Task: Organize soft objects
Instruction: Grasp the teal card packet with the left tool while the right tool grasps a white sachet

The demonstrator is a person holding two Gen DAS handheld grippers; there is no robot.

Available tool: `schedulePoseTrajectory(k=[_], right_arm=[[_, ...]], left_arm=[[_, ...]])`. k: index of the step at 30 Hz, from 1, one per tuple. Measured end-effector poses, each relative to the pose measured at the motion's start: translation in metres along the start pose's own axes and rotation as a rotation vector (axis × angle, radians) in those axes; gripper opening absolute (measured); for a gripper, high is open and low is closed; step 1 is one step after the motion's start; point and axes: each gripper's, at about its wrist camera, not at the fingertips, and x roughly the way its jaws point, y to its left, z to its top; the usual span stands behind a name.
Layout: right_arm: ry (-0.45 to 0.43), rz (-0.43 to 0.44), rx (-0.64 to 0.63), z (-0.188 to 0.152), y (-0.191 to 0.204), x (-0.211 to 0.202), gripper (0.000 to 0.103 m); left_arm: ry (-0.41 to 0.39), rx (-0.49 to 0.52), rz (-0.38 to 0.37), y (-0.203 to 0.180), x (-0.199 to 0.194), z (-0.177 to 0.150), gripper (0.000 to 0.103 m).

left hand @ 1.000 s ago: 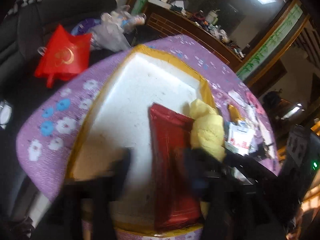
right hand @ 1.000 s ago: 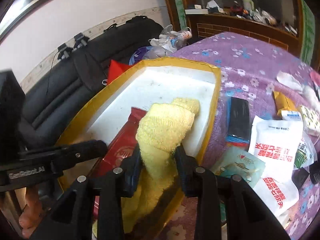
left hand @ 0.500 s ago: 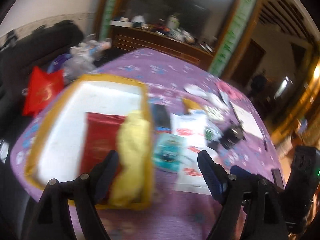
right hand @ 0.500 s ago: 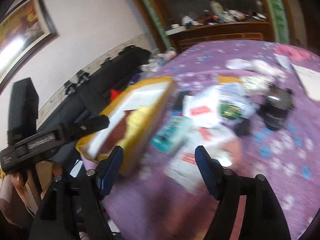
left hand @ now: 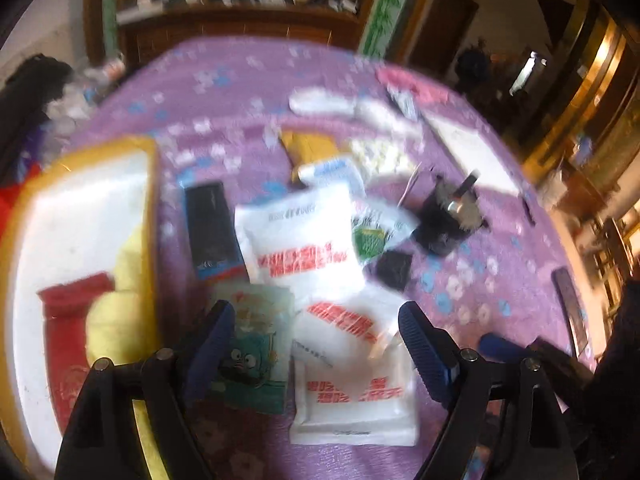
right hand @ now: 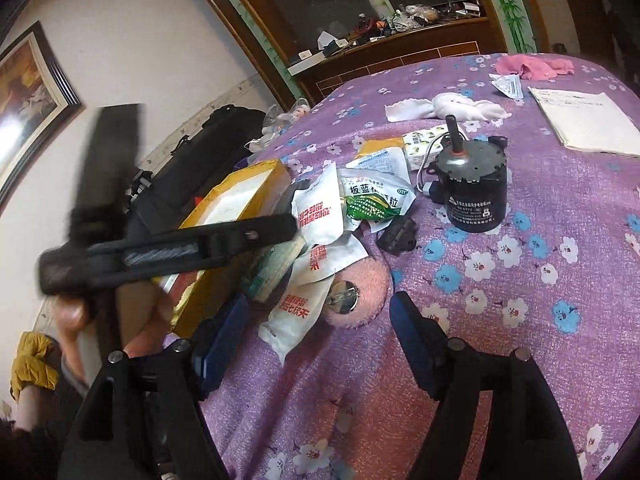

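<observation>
My left gripper (left hand: 316, 344) is opening over white sachets with red print (left hand: 352, 380), gripping nothing; my right gripper (right hand: 316, 344) stands wide and empty near a fluffy pink pad (right hand: 360, 292). The yellow towel (left hand: 116, 308) lies in the yellow-rimmed white tray (left hand: 80, 200). One green-and-white sachet (right hand: 372, 200) reads "板蓝…粒".

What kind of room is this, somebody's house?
Most likely a lived-in home, a sitting or dining room. A table under a purple flowered cloth is strewn with packets, a framed picture hangs on the wall, and a cluttered wooden sideboard stands behind.
</observation>
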Motion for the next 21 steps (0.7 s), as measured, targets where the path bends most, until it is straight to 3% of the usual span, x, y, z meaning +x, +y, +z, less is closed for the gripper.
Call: schedulePoseTrajectory(k=[8, 11, 16, 21], right_arm=[[0.003, 0.011, 0.012, 0.007, -0.003, 0.000, 0.073], [0.002, 0.026, 0.002, 0.017, 0.000, 0.000, 0.073], [0.054, 0.109, 0.027, 0.057, 0.005, 0.019, 0.073], [0.140, 0.054, 0.085, 0.095, 0.007, 0.059, 0.073]], left_arm=[[0.006, 0.045, 0.214, 0.003, -0.009, -0.034, 0.087], [-0.016, 0.008, 0.170, 0.008, -0.012, -0.034, 0.087], [0.027, -0.020, 0.115, 0.012, 0.010, -0.013, 0.086], [0.026, -0.041, 0.128, 0.018, 0.013, -0.003, 0.061]])
